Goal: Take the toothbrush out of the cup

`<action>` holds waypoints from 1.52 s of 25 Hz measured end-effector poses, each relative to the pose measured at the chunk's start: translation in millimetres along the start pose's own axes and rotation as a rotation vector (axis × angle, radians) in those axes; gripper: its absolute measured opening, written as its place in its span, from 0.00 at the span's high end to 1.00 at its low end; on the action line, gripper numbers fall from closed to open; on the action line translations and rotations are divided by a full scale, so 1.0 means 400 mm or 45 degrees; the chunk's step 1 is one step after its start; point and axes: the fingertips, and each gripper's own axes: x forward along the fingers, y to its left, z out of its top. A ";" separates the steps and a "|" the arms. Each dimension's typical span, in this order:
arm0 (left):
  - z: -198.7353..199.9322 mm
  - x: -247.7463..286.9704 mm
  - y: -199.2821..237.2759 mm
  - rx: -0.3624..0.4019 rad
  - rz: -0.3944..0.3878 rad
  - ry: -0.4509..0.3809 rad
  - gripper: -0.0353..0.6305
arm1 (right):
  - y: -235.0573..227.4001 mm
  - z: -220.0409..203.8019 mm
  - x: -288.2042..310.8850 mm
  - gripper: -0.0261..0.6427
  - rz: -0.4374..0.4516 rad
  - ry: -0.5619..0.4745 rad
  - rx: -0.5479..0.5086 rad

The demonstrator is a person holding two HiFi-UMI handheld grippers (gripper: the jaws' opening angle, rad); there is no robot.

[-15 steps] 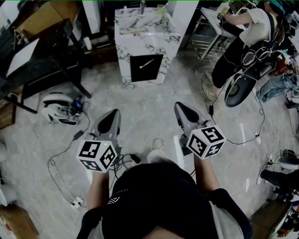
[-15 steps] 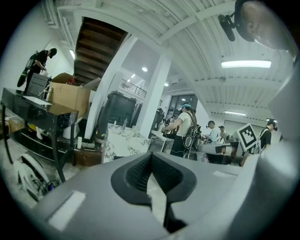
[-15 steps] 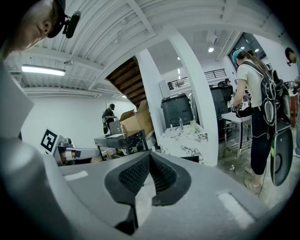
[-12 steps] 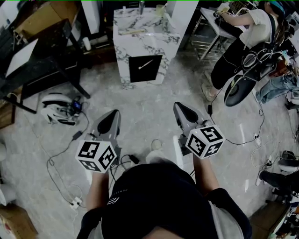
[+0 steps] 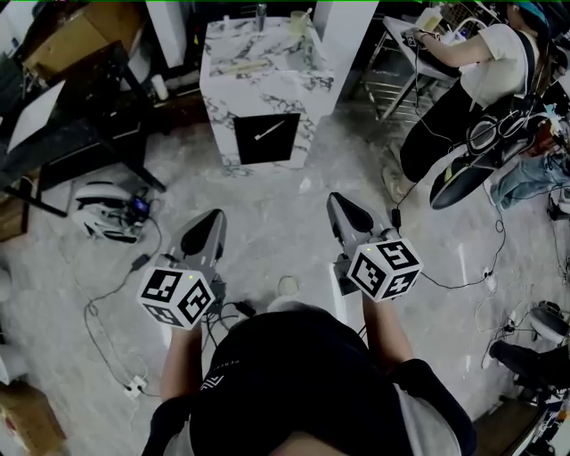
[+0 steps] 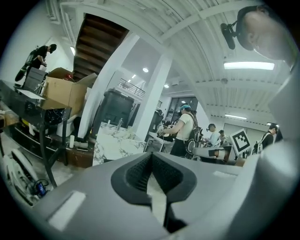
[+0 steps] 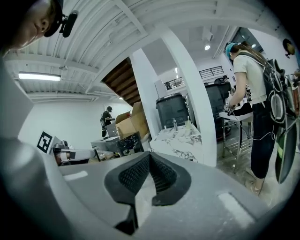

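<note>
Head view: only the upper sides of the left gripper (image 5: pixel 210 219) and right gripper (image 5: pixel 339 203), side by side at mid-frame over the pale floor (image 5: pixel 267 191), marker cubes toward the bottom edge. No reading of the jaws from there. Settled by the gripper views alone: left jaws pressed together with nothing between, right jaws likewise closed and empty.

At top centre of the head view, a marble desk (image 5: pixel 258 85), well apart from both grippers. On its far right corner, a pale cup (image 5: pixel 305 18). Clearer in the right gripper view, just right of centre: a thin stick upright in that cup, probably the toothbrush (image 7: pixel 189 119), though too small to be sure, with a small bottle (image 7: pixel 174 123) to its left.

Between grippers and desk, only a stretch of floor. At lower left, loose cables (image 5: pixel 102 312). At left, a white helmet-like device (image 5: pixel 107 209) below a dark table (image 5: pixel 71 134). At upper right, a person (image 5: pixel 463 80) bent over another table.

Against half a second ago: desk shifted leftward and slightly larger in frame, grippers a touch higher, jaws unchanged.
</note>
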 end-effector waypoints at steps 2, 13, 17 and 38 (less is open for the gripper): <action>0.007 0.037 -0.015 0.022 0.016 -0.005 0.92 | -0.035 0.017 0.002 0.96 0.011 -0.023 0.001; 0.014 0.155 -0.031 0.006 0.031 0.004 0.92 | -0.103 0.014 0.079 0.96 0.172 0.045 -0.014; 0.035 0.196 -0.015 0.011 0.057 -0.006 0.92 | -0.144 0.036 0.116 0.96 0.154 0.043 -0.004; 0.203 0.502 0.372 0.048 0.040 0.041 0.88 | -0.221 0.201 0.611 0.77 0.080 0.055 -0.030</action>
